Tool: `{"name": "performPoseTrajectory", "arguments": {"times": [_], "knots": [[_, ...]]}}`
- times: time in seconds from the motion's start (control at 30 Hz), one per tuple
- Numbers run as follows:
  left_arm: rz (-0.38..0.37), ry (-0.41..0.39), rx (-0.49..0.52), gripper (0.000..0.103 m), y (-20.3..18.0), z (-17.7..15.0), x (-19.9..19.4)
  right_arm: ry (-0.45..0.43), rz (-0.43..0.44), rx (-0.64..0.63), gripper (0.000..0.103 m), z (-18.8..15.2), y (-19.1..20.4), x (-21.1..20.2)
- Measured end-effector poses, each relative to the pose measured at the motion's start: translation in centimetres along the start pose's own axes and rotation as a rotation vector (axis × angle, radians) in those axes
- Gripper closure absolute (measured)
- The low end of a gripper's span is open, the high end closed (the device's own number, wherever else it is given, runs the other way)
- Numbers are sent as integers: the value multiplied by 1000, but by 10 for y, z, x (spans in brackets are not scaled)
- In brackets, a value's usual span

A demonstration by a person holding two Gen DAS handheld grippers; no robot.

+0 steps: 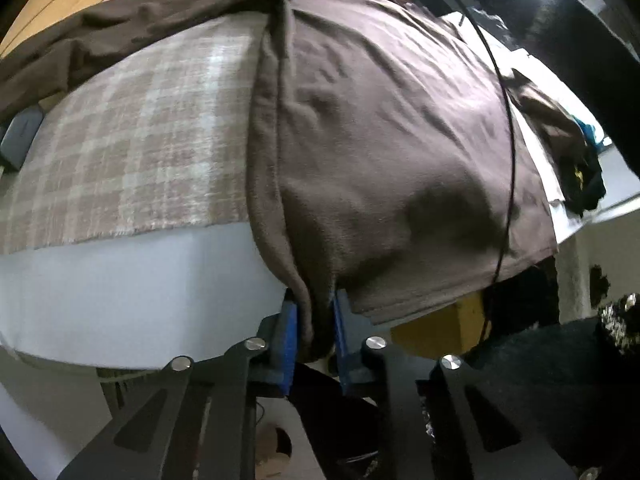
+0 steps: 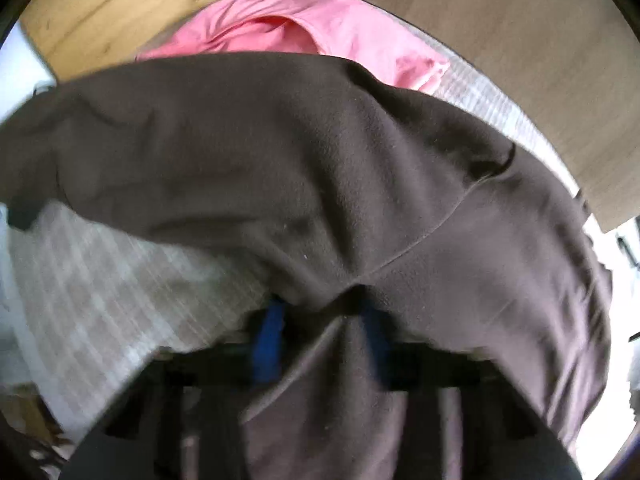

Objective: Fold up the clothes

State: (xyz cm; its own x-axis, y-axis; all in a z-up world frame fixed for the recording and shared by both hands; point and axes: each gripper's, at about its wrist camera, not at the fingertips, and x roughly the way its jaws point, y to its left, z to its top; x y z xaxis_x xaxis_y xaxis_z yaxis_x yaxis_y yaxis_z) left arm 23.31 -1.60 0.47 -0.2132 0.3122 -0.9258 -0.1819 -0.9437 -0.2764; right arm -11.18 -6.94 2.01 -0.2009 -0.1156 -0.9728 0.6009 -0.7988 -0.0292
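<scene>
Both claws, left claw (image 1: 314, 330) and right claw (image 2: 320, 334), clamped on the creased, dark brown fleece garment (image 1: 380, 128).

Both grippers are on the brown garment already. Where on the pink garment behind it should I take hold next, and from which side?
Judging from the right wrist view, take the pink garment at its exposed right corner, coming from above on the right. That corner lies flat and free on the plaid cloth, while the brown garment covers its near edge.
</scene>
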Motion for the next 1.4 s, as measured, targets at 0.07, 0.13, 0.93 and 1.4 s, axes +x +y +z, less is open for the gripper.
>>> {"name": "performPoseTrajectory", "arguments": {"times": [0.07, 0.13, 0.93, 1.4], "knots": [[-9, 0, 20, 93, -1, 1, -2, -14, 37, 25, 90, -1, -8, -7], [-51, -10, 15, 94, 4, 1, -13, -20, 89, 71, 93, -1, -18, -15], [52, -11, -63, 91, 41, -18, -52, -420, 301, 298, 72, -190, -102, -222], [63, 70, -45, 81, 10, 13, 4, -305, 322, 601, 72, -507, -65, -126]]}}
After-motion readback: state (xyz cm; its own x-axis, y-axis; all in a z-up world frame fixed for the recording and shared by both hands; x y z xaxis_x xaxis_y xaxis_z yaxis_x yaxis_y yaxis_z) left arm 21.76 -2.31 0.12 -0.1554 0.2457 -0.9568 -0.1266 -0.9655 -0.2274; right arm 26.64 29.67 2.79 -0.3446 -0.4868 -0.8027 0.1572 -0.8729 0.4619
